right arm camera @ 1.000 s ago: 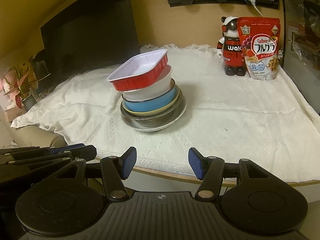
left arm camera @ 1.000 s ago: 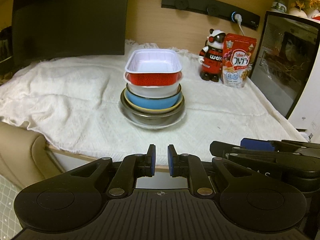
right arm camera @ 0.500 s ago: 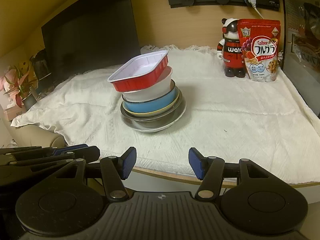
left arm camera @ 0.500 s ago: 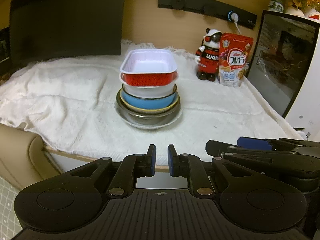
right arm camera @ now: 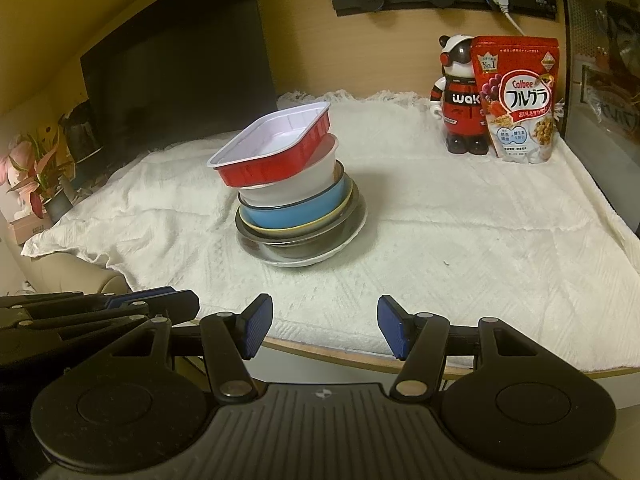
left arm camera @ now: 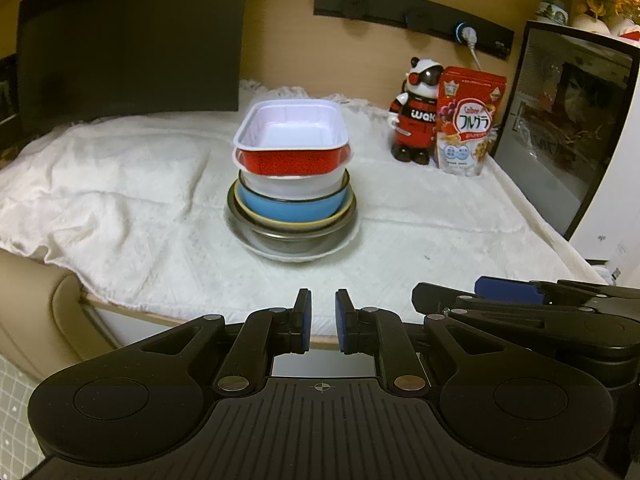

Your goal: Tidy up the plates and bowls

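Both empty: left gripper (left arm camera: 322, 326) jaws shut, right gripper (right arm camera: 325, 328) jaws apart.

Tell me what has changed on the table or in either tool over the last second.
Nothing visibly changed. The stack of dishes, red tray tilted on top, sits where it was on the white cloth. The left tool remains shut and empty, the right tool open and empty, both short of the table edge.

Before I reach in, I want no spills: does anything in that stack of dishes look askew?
Yes. The red foil tray on top sits tilted, its left end overhanging the white bowl beneath. The lower bowls look nested evenly on the white cloth.
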The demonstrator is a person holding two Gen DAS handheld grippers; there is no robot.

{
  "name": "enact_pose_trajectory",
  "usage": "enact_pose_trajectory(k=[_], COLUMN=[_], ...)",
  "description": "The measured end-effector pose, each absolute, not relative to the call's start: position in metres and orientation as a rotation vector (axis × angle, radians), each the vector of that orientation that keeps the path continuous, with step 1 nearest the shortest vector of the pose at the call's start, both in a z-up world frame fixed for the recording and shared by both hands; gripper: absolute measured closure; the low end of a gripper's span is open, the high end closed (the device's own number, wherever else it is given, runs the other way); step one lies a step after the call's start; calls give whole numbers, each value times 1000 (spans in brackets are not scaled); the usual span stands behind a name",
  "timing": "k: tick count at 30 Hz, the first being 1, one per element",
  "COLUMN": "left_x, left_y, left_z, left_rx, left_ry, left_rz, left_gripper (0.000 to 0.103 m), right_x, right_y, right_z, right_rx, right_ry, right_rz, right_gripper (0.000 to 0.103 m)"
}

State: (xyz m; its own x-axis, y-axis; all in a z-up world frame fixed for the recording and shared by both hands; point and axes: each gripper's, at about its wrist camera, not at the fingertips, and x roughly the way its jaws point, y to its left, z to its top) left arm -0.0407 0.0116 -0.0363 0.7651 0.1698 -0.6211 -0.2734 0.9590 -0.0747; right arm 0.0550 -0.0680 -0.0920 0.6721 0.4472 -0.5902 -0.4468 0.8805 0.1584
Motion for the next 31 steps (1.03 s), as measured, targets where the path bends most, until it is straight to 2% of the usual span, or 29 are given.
enact_pose_trajectory(k=[31], left_x=[-30], left_y=[36], left_z=[-49], left_rx=[-214], left_ry=[692], left_rz=[231], left_gripper=[88], right_x=[72], right_y=[-48], right_z=[-95], right_rx=[-35], right_ry=[680], right_rz=[498], right_gripper=[44])
